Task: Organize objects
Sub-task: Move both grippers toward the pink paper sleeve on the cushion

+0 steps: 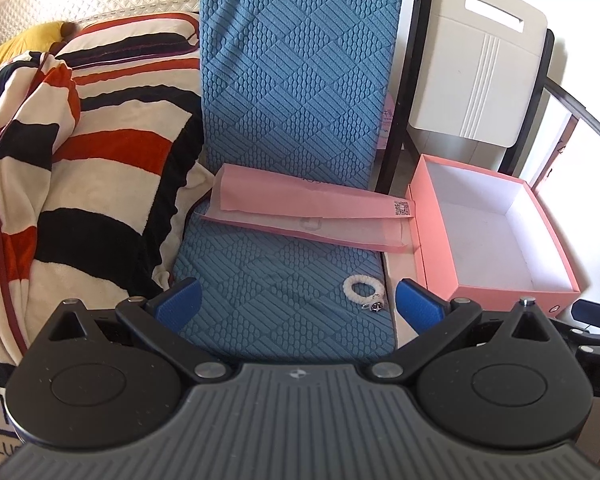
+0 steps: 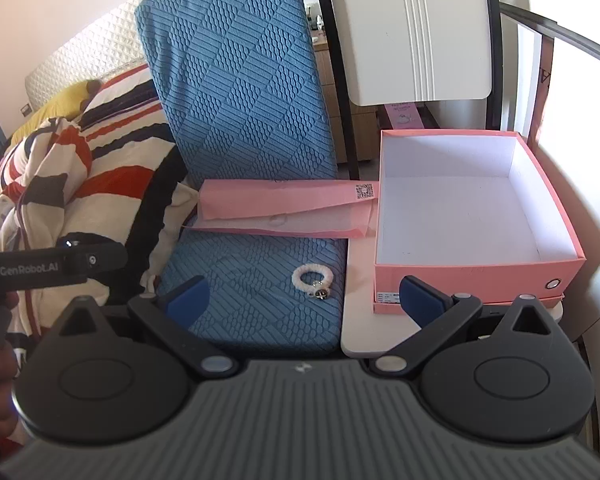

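A white beaded bracelet (image 1: 363, 287) with a small metal charm lies on the blue quilted seat cushion (image 1: 276, 280); it also shows in the right wrist view (image 2: 312, 276). An open, empty pink box (image 1: 492, 236) with a white inside stands to its right on a white table top (image 2: 356, 312), also seen in the right wrist view (image 2: 468, 216). A flat pink box lid (image 1: 312, 210) leans against the cushion's upright back (image 2: 284, 208). My left gripper (image 1: 298, 304) is open and empty, just short of the bracelet. My right gripper (image 2: 304, 300) is open and empty, with the bracelet between its fingers' lines.
A striped red, black and white blanket (image 1: 80, 168) lies on the bed to the left. A white folding chair back (image 1: 476, 68) with a black frame stands behind the box. The left gripper's body (image 2: 56, 264) shows at the left of the right wrist view.
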Tool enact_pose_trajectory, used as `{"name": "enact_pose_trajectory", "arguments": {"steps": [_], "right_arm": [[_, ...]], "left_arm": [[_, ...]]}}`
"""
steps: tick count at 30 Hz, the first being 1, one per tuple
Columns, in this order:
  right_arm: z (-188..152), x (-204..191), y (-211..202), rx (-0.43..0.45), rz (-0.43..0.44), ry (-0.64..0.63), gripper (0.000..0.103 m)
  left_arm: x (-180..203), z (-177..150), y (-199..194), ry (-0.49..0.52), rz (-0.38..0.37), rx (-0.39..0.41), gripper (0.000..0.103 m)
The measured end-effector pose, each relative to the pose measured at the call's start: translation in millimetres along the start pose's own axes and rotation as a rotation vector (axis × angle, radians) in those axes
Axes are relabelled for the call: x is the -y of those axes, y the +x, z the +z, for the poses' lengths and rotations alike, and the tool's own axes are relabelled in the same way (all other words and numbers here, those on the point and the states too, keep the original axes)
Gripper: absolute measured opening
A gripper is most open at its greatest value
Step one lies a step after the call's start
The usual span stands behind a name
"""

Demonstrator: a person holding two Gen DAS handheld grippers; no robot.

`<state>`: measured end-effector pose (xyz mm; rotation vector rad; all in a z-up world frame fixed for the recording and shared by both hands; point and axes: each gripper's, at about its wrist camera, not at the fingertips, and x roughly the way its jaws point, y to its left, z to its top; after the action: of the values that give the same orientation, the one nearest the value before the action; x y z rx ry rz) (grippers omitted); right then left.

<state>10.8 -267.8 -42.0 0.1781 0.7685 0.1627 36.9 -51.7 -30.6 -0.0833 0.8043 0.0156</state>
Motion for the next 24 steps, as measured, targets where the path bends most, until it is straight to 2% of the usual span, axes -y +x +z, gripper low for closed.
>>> {"name": "enact_pose_trajectory", "arguments": {"steps": [10, 24], "right_arm": [[-8, -6, -4, 0.001, 0.003, 0.005, 0.103], [-28, -37, -7, 0.024, 0.003, 0.028, 0.103]], "left_arm": [[2, -2, 1, 0.029, -0.033, 0.009, 0.103], [-25, -18, -14, 0.08, -0.108, 0.039, 0.103]]}}
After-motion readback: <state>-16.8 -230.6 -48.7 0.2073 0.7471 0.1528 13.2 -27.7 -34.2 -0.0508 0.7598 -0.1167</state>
